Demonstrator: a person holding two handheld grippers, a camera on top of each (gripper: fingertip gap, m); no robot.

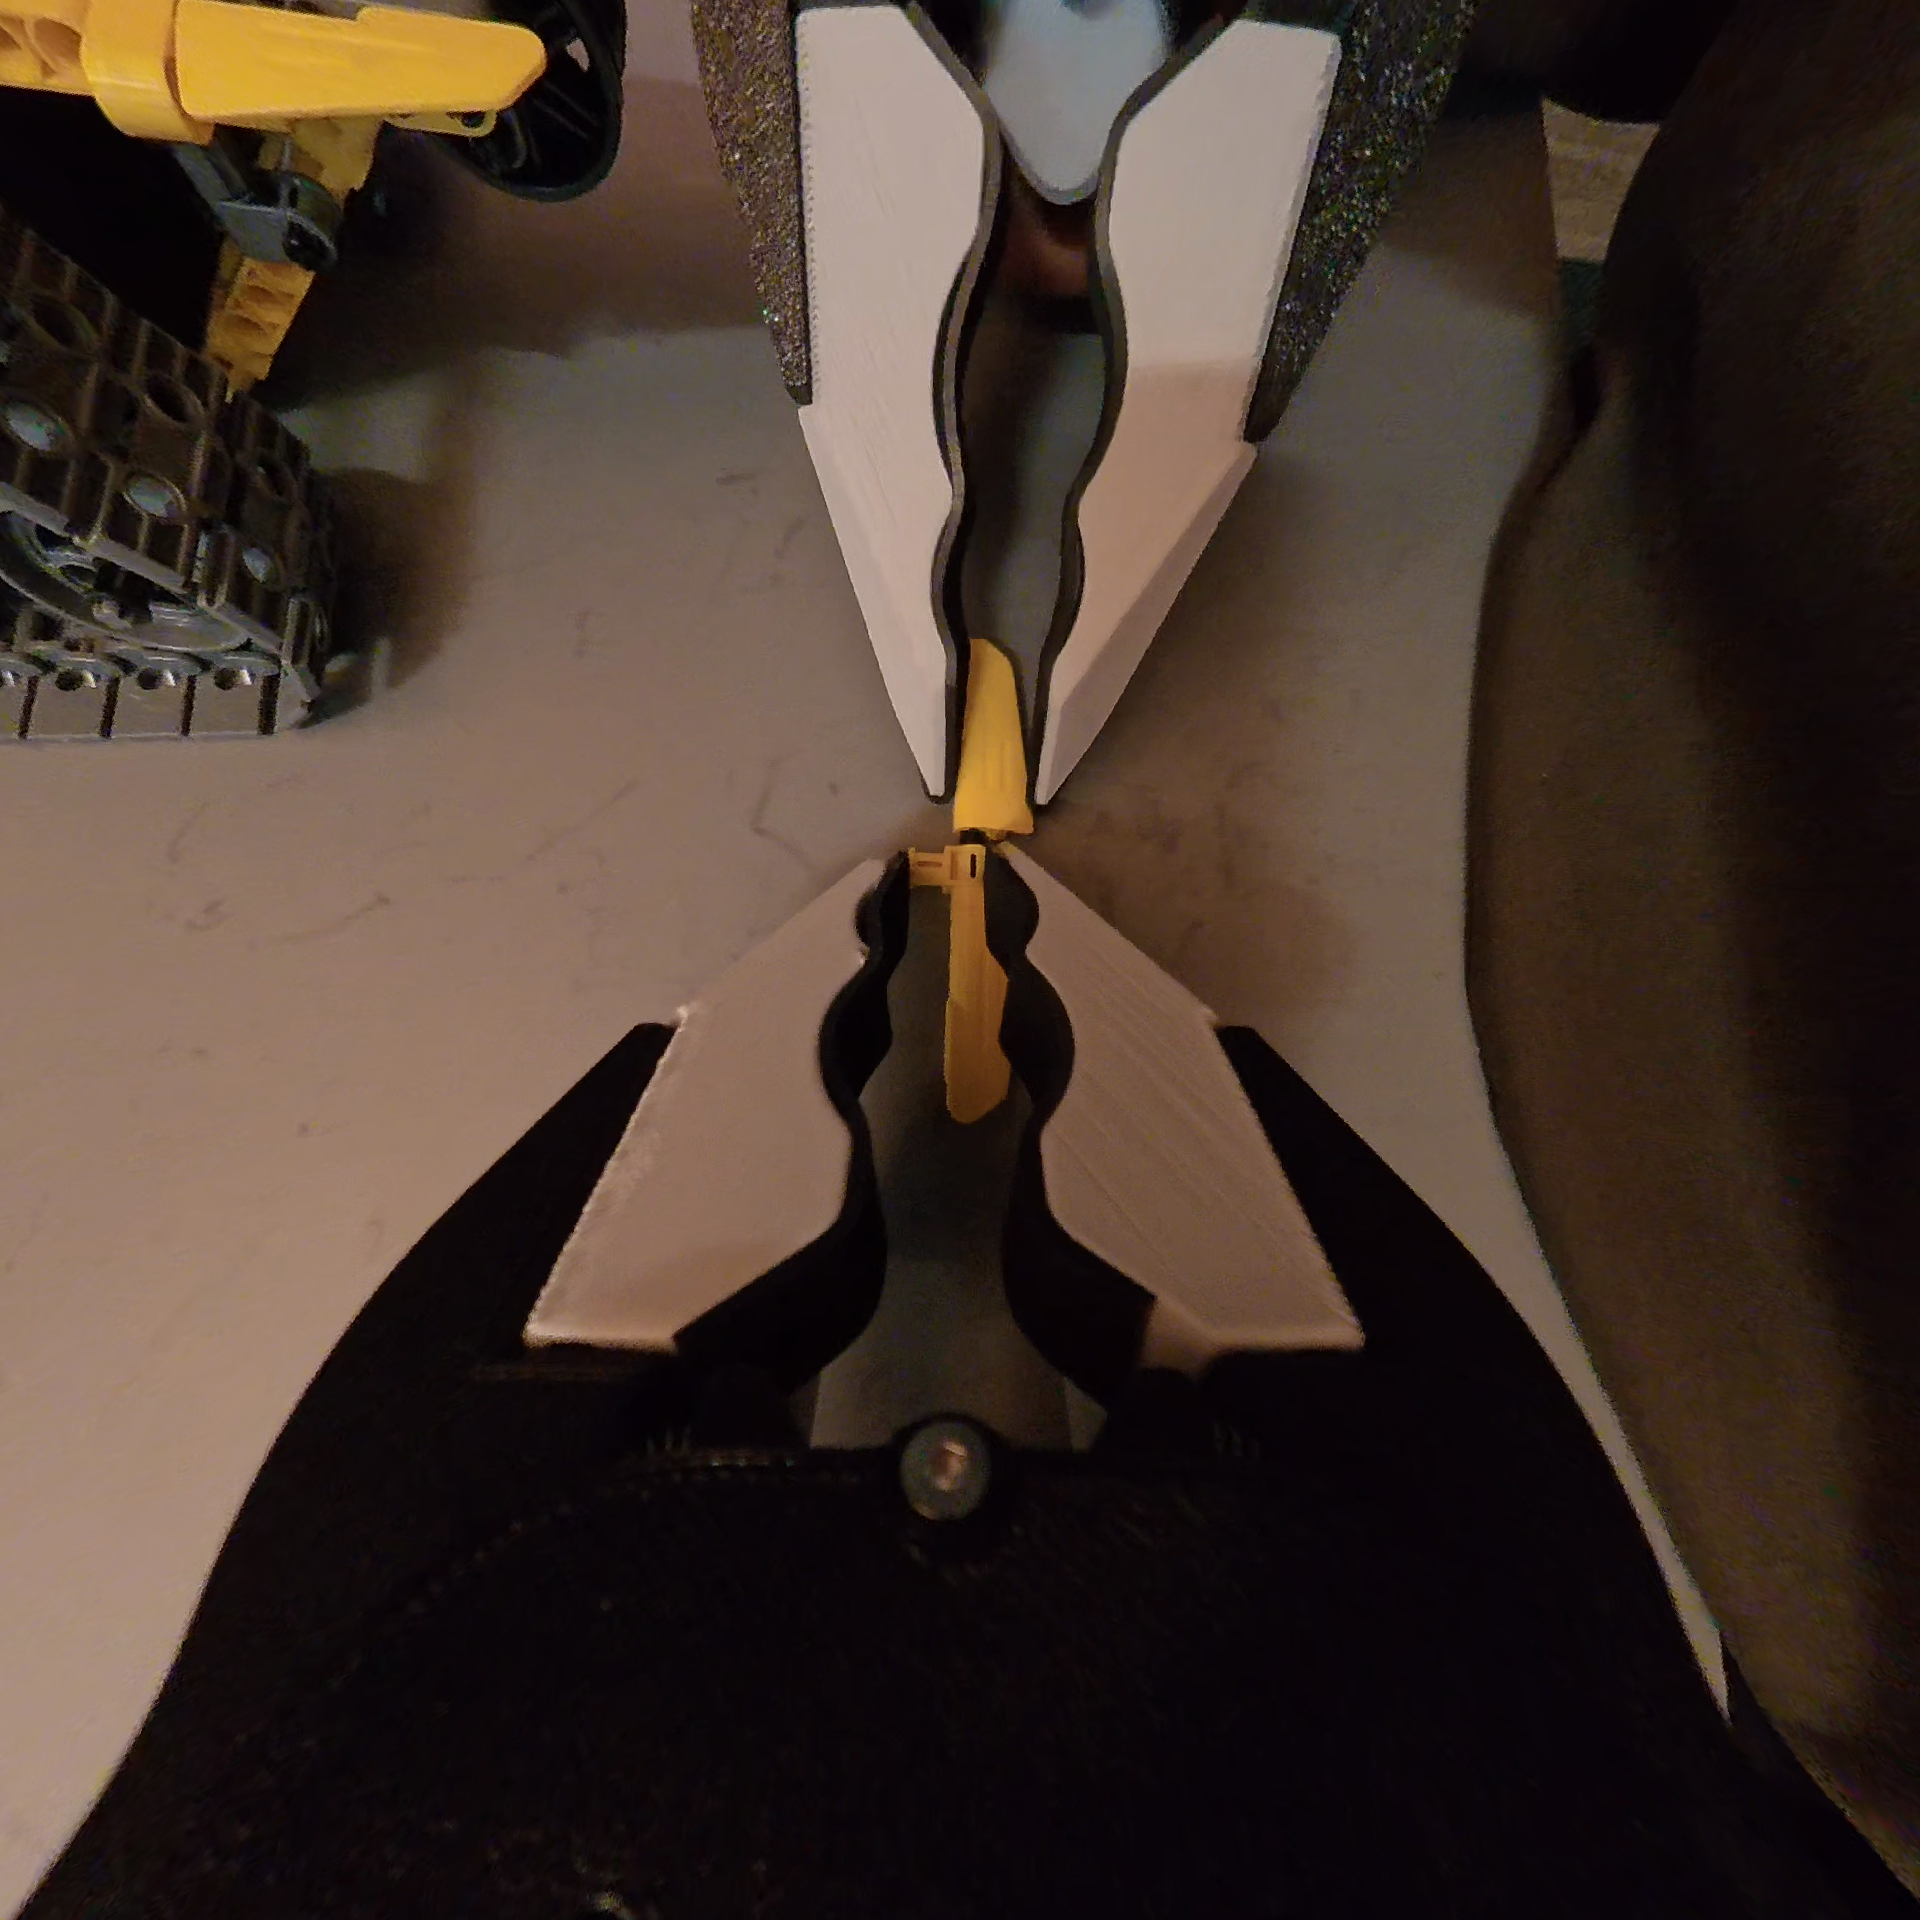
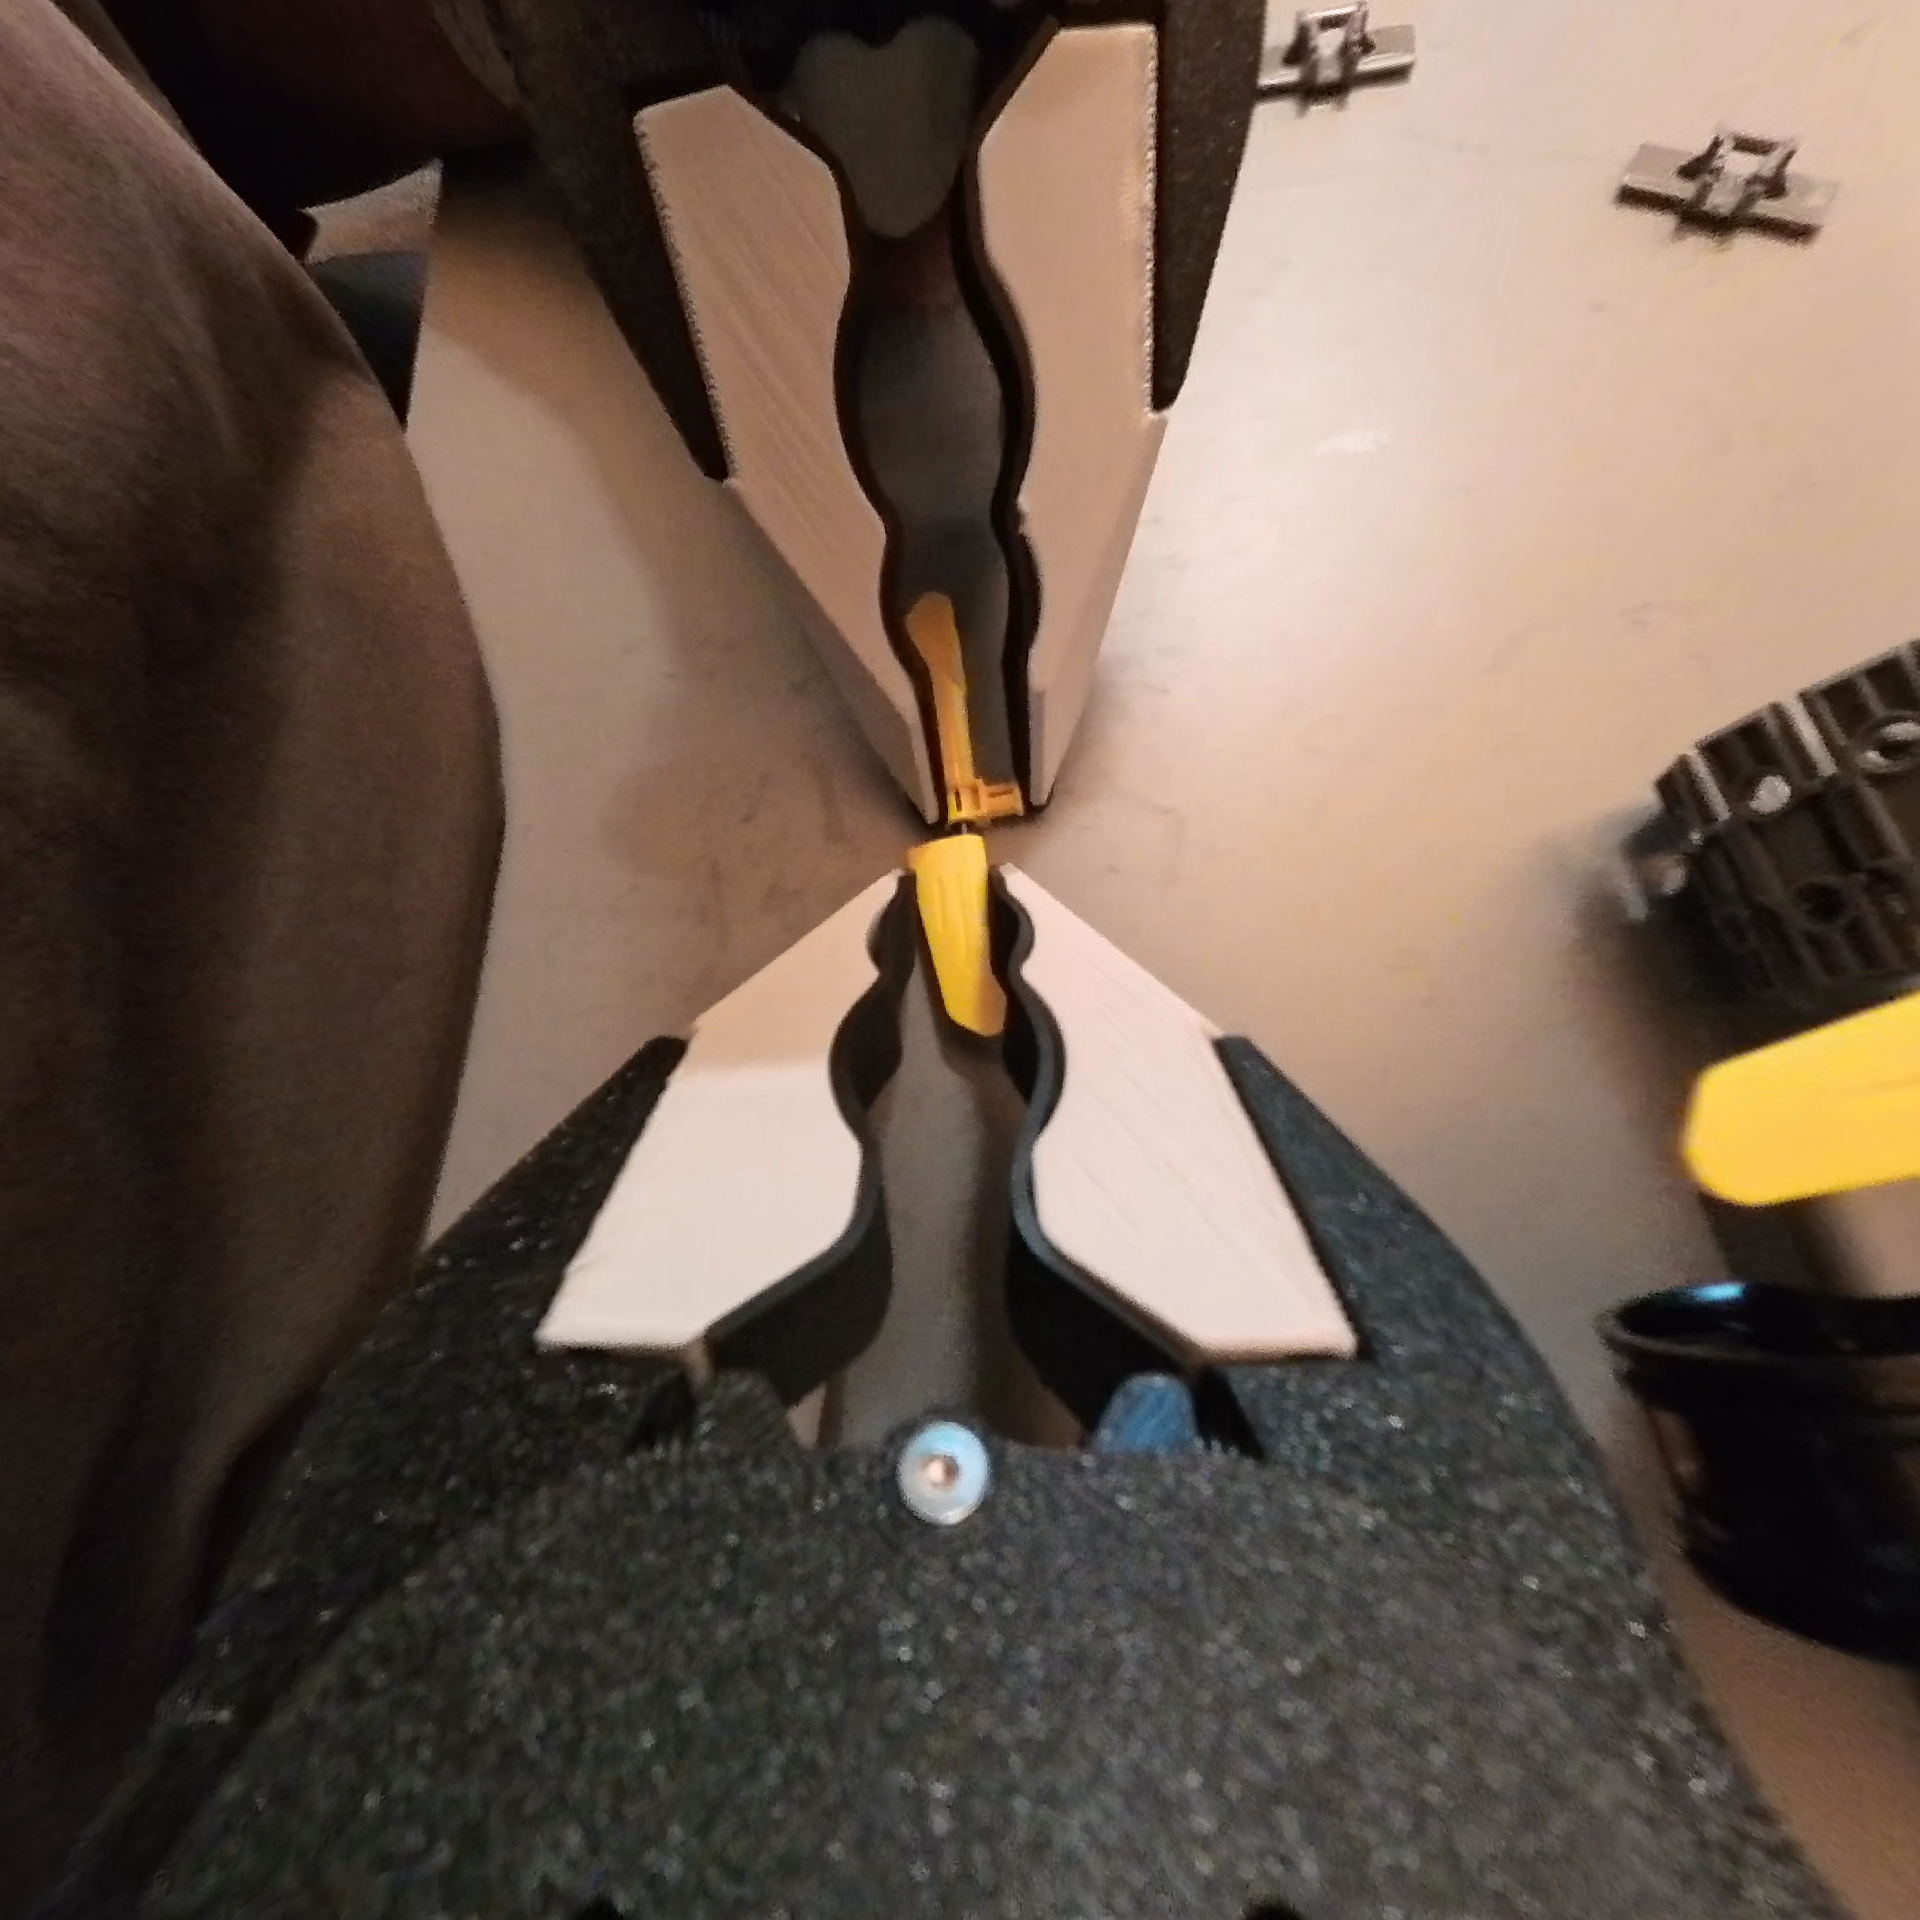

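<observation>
My left gripper (image 1: pixel 954 854) is shut on a thin yellow plastic piece (image 1: pixel 975 997) with a small connector end at the fingertips. My right gripper (image 1: pixel 989 798) comes in from the top of the left wrist view, tip to tip with the left. It is shut on a wider yellow panel piece (image 1: pixel 992 727). The two pieces meet end to end over the pale table, with a small dark pin between them. In the right wrist view my right gripper (image 2: pixel 950 876) holds the panel piece (image 2: pixel 956 935). Facing it, the left gripper (image 2: pixel 985 816) holds the thin piece (image 2: pixel 948 665).
A yellow and black tracked toy vehicle (image 1: pixel 135 520) stands at the upper left, with a yellow panel (image 1: pixel 343 62) and a black wheel (image 1: pixel 561 125). It also shows in the right wrist view (image 2: pixel 1808 862). Two small grey parts (image 2: pixel 1725 187) lie on the table (image 2: pixel 1455 520). A person's dark clothing (image 1: pixel 1714 831) fills one side. The grippers are tip to tip, or close to it. The black wheel (image 1: pixel 561 125) is about 11 cm from my right fingertips.
</observation>
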